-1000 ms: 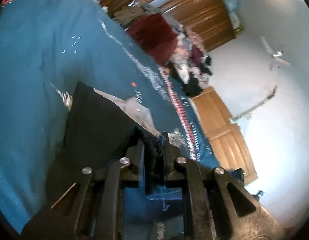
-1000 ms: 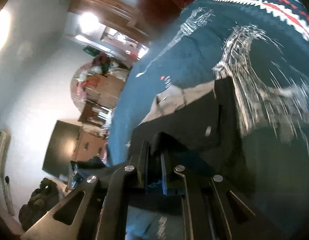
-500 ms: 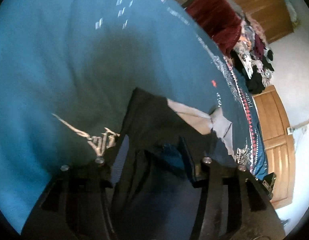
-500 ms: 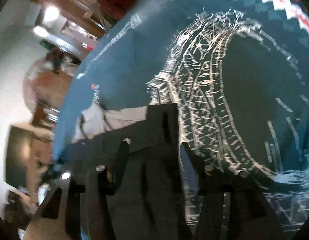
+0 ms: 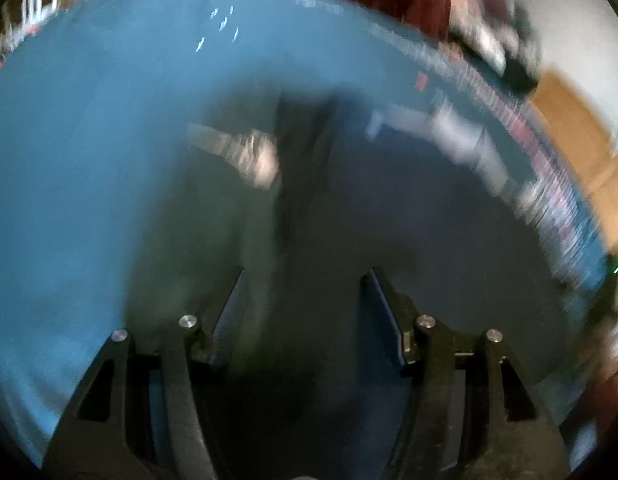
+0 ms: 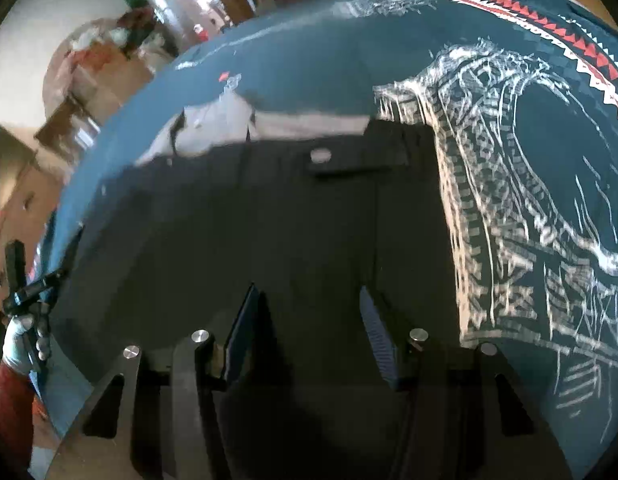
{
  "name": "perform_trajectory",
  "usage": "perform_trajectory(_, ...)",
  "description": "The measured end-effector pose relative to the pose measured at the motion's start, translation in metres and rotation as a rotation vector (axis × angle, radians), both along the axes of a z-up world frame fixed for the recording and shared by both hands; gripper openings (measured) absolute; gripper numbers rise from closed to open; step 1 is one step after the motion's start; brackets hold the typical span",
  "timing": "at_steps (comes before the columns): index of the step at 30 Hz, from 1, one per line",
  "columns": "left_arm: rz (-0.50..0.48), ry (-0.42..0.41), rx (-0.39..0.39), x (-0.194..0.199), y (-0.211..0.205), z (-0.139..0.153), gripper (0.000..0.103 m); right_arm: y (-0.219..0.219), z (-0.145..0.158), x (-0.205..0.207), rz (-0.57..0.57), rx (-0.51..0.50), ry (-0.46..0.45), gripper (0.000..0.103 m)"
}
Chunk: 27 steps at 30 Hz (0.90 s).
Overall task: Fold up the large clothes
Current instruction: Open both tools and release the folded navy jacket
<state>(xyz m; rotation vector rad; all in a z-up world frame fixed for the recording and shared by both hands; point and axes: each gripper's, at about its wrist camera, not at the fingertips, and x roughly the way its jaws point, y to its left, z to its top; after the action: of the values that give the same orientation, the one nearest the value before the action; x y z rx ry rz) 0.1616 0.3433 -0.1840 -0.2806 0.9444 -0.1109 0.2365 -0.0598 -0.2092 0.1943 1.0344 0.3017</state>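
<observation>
Teal bedspread [image 6: 309, 60] with a white sketch print and a red-and-white zigzag border covers the bed and fills most of both views; wooden furniture and heaps of clothes stand blurred behind it, and the left wrist view is smeared by motion. On the bedspread lies the dark garment [image 6: 269, 220], spread flat, with a pale lining [image 6: 229, 128] showing along its far edge and a small light button [image 6: 320, 155] near a pocket flap; in the left wrist view the same dark cloth [image 5: 349, 220] reaches from the fingers out to the middle of the bed.

One second ago each gripper was pinched on a bunched fold of this garment, lifted off the bed; half a second ago both had parted their fingers with the cloth dropping beneath them; now the left gripper [image 5: 303, 304] has its fingers wide apart with nothing between them, low over the garment, and the right gripper [image 6: 309, 320] likewise has its fingers spread and empty above the dark cloth. The garment has gone from hanging and crumpled to lying smooth on the bedspread; whether the fingertips touch it cannot be told.

At the left edge of the right wrist view a gloved hand [image 6: 23, 340] above a red sleeve [image 6: 9, 400] holds the other gripper's handle beside the bed.
</observation>
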Motion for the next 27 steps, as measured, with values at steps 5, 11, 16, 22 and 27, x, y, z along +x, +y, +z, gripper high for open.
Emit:
perform_trajectory(5, 0.077, -0.033, 0.008, -0.036, 0.025, 0.023, 0.050, 0.011, 0.019, -0.027, -0.044, -0.147, -0.025, 0.057)
perform_trajectory(11, -0.188, -0.206, 0.020, -0.047, -0.065, 0.060, 0.065, 0.089, 0.034, -0.084, 0.031, -0.209, -0.197, 0.067)
perform_trajectory(16, -0.220, -0.054, 0.051, -0.027, -0.075, 0.003, 0.053, 0.138, -0.008, -0.100, 0.105, -0.275, -0.160, 0.071)
perform_trajectory(22, -0.042, -0.074, -0.025, -0.072, 0.011, 0.014, 0.049, 0.100, 0.000, -0.129, 0.041, -0.311, -0.137, 0.078)
perform_trajectory(27, 0.159, -0.089, 0.014, -0.105, 0.058, 0.018, 0.056, 0.072, 0.019, -0.170, -0.059, -0.300, -0.164, 0.079)
